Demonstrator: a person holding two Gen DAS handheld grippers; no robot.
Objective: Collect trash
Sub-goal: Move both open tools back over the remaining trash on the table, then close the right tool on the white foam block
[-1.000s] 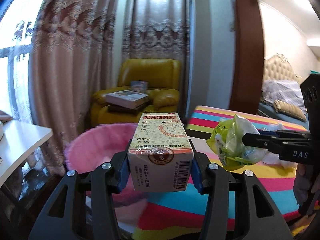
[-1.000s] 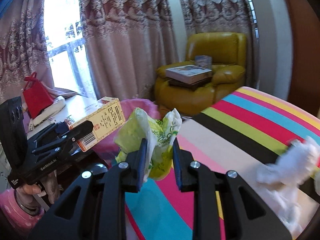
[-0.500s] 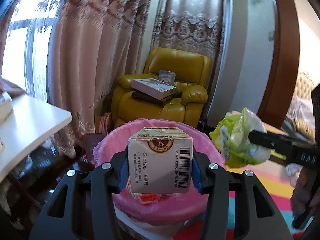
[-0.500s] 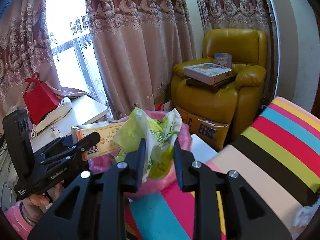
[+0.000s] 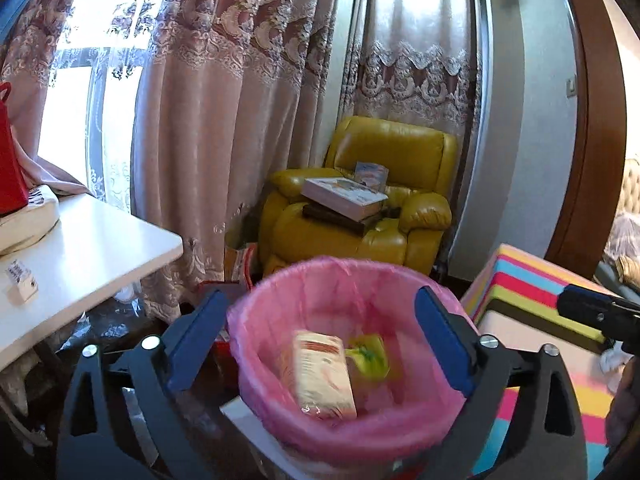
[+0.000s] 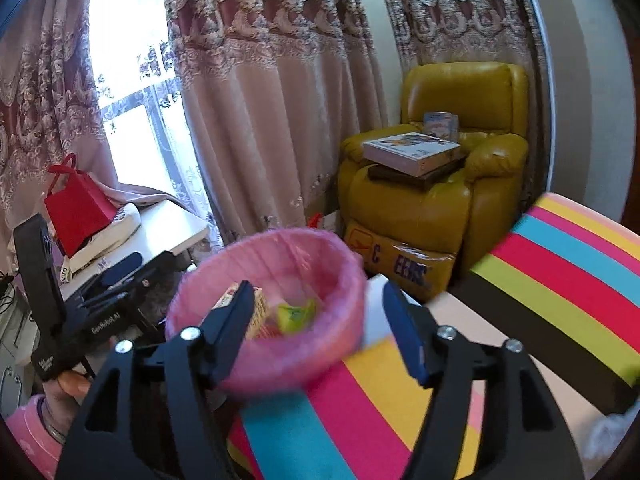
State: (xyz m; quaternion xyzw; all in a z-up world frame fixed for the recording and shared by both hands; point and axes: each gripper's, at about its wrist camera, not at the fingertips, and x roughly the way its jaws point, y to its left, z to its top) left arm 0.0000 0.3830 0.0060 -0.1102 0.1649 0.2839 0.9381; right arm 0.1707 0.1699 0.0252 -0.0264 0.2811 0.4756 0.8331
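Left gripper [image 5: 320,336] spread wide, jaws just opened, blue pads clear of everything, nothing pinched. Right gripper [image 6: 320,320] likewise parted, jaws just opened, nothing between the pads.

Both trash items down inside the bin [image 5: 400,436]: round pail lined with a thin, crinkled pink plastic bag, rim folded over. Medicine box [image 5: 320,376], rectangular cream cardboard with red-orange print, lying tilted at the left-centre of the liner. Crumpled wrapper [image 5: 370,354], yellow-green glossy film, just right of the box and touching it. Both slightly motion-blurred.

Bin sits near, just left of the striped cloth surface [image 6: 560,280]: broad bands of pink, yellow, blue, black, soft fabric look. White crumpled tissue [image 5: 614,360] on that cloth at far right, partly hidden.

Left side: white smooth tabletop [image 5: 88,252] carrying a red paper bag [image 6: 78,208]. Far: yellow leather armchair [image 5: 396,208], glossy and padded, with flat boxes [image 5: 344,196] stacked on the seat. Heavy pink embroidered curtains [image 5: 224,120] behind.
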